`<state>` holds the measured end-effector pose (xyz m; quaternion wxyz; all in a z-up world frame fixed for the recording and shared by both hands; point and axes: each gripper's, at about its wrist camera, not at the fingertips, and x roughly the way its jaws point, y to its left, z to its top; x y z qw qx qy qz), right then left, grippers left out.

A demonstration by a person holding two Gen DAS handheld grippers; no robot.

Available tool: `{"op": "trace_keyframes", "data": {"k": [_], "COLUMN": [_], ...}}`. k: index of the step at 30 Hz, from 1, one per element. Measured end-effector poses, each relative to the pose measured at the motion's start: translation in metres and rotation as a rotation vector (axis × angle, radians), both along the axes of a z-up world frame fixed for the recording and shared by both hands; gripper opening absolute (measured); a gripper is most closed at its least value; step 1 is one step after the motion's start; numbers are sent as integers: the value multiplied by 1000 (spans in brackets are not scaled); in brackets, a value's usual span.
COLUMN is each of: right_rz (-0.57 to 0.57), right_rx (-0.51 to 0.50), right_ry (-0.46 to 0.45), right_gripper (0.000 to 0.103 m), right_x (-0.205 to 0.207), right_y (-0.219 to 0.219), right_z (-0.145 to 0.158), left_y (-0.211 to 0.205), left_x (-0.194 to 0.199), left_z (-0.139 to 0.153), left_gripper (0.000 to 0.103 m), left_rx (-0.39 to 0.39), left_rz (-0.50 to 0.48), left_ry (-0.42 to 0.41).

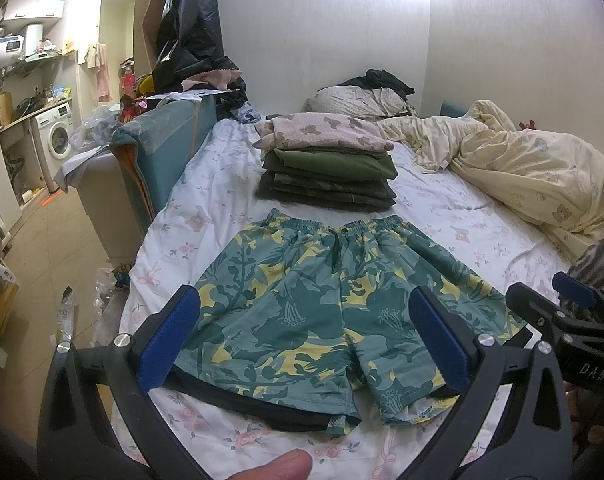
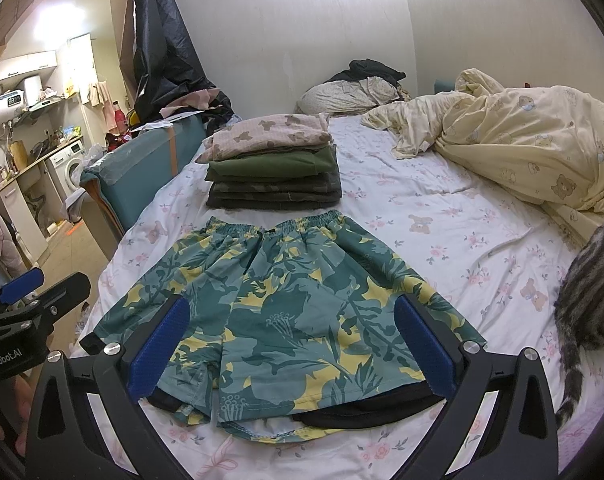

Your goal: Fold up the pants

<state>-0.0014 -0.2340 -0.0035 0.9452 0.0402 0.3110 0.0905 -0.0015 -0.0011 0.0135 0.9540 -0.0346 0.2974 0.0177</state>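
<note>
Teal shorts with a yellow leaf print (image 1: 322, 312) lie flat on the bed, waistband at the far end, leg hems toward me, with black lining showing at the hems. They also show in the right wrist view (image 2: 286, 316). My left gripper (image 1: 302, 340) is open and empty, hovering above the near left leg. My right gripper (image 2: 290, 344) is open and empty, hovering above the near right leg. The right gripper's tip shows in the left wrist view (image 1: 570, 300), and the left gripper's tip shows in the right wrist view (image 2: 26, 292).
A stack of folded clothes (image 1: 330, 164) sits just beyond the waistband. A crumpled yellow duvet (image 2: 522, 140) fills the right side of the bed. A tabby cat (image 2: 586, 300) sits at the right edge. A teal bedside piece (image 1: 158, 148) and the floor lie to the left.
</note>
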Motion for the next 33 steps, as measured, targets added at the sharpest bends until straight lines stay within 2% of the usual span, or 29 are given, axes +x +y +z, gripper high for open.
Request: {"op": "trace_keyframes", "data": {"k": [6, 9, 12, 16, 17, 20, 24, 26, 33], "right_rz": [-3, -19, -51, -151, -187, -325, -368, -387, -529], "right_rx": [9, 43, 74, 160, 152, 26, 65, 53, 176], "right_ry": [8, 41, 85, 187, 220, 278, 408, 475, 647], "right_gripper": [103, 103, 103, 103, 103, 103, 101, 84, 83], "right_x": [0, 2, 9, 28, 35, 49, 74, 84, 93], "right_y": [-1, -4, -14, -51, -60, -84, -120, -136, -187], "right_z": [0, -4, -8, -20, -24, -36, -65, -82, -143], "left_y": [-2, -2, -2, 3, 4, 7, 13, 14, 13], "left_x": [1, 0, 3, 9, 11, 21, 26, 28, 33], "left_z": [-1, -3, -9, -15, -16, -24, -33, -36, -35], "left_gripper": [103, 103, 103, 103, 103, 103, 103, 103, 103], "left_rx": [0, 0, 11, 26, 29, 52, 44, 35, 38], "left_rz": [-1, -2, 12, 40, 40, 40, 61, 61, 63], "left_ry": [7, 14, 28, 73, 87, 149, 199, 211, 213]}}
